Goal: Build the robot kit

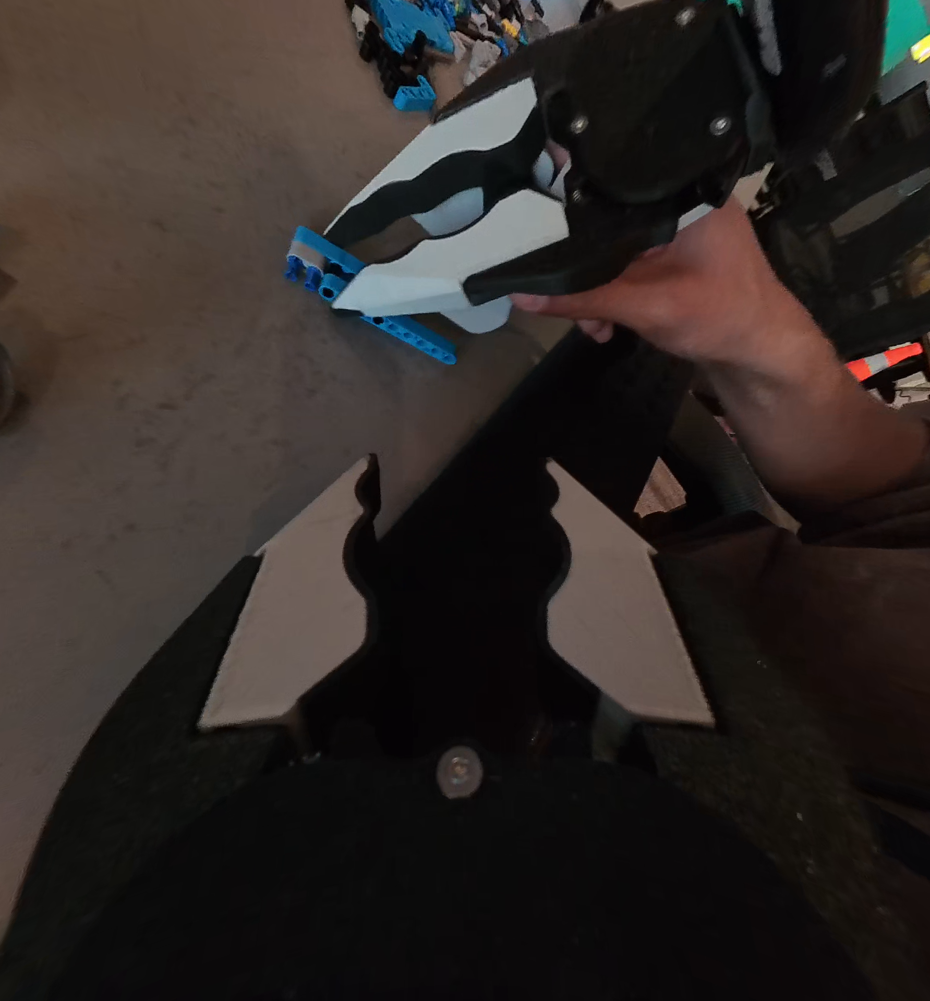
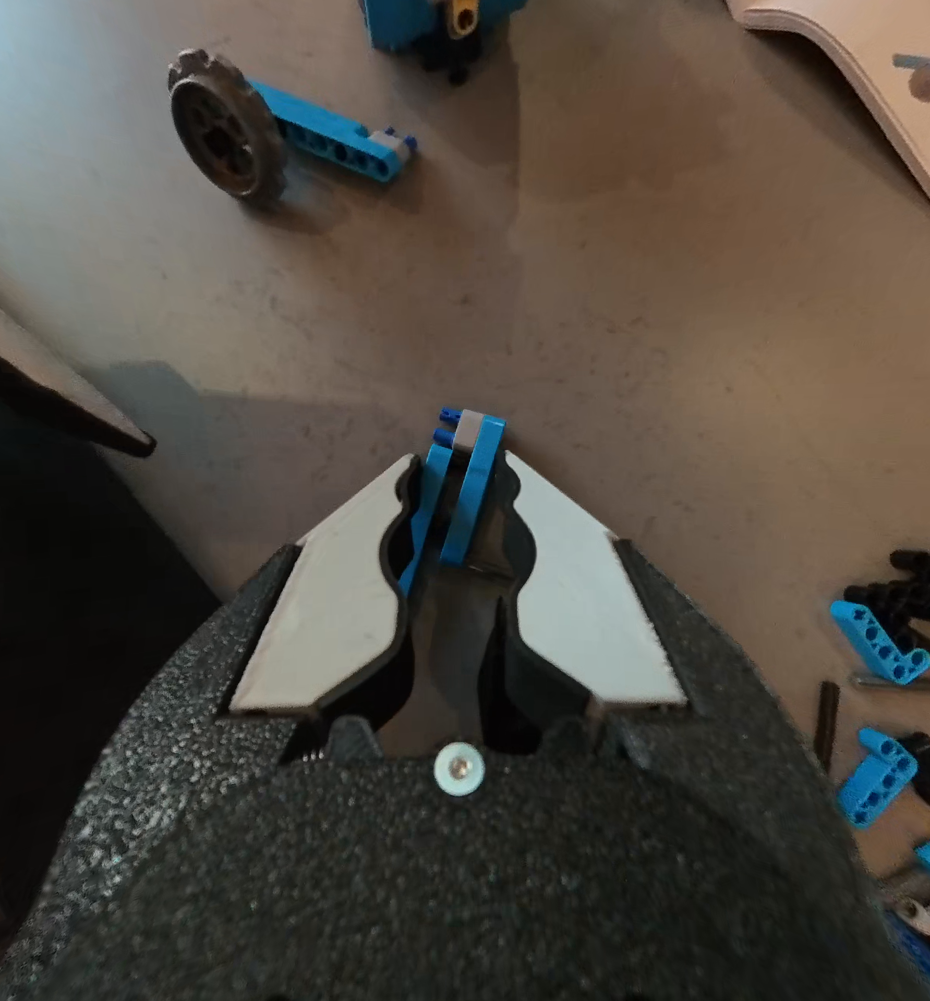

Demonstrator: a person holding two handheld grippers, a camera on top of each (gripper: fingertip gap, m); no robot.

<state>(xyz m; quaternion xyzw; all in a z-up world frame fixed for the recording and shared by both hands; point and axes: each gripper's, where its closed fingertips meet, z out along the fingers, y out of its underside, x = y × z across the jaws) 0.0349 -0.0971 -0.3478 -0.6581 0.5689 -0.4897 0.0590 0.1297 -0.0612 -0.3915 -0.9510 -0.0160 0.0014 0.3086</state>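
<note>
Brown matte tabletop (image 2: 668, 325); right gripper (image 2: 458, 460) fingers clamp blue beam assembly (image 2: 476, 487); left gripper (image 1: 460, 471) fingers apart, empty.

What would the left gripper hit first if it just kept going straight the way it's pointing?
Probably nothing on the table. The left gripper is open and empty, aimed along the table edge; farther on the line lie the right gripper and its blue beam assembly, but depth is unclear.

Right claw (image 2: 460, 460): white angular fingers, wavy black pads, speckled black housing, silver centre screw. Left claw (image 1: 460, 466) alike. Person wore dark brown sleeve (image 1: 858, 596).
</note>
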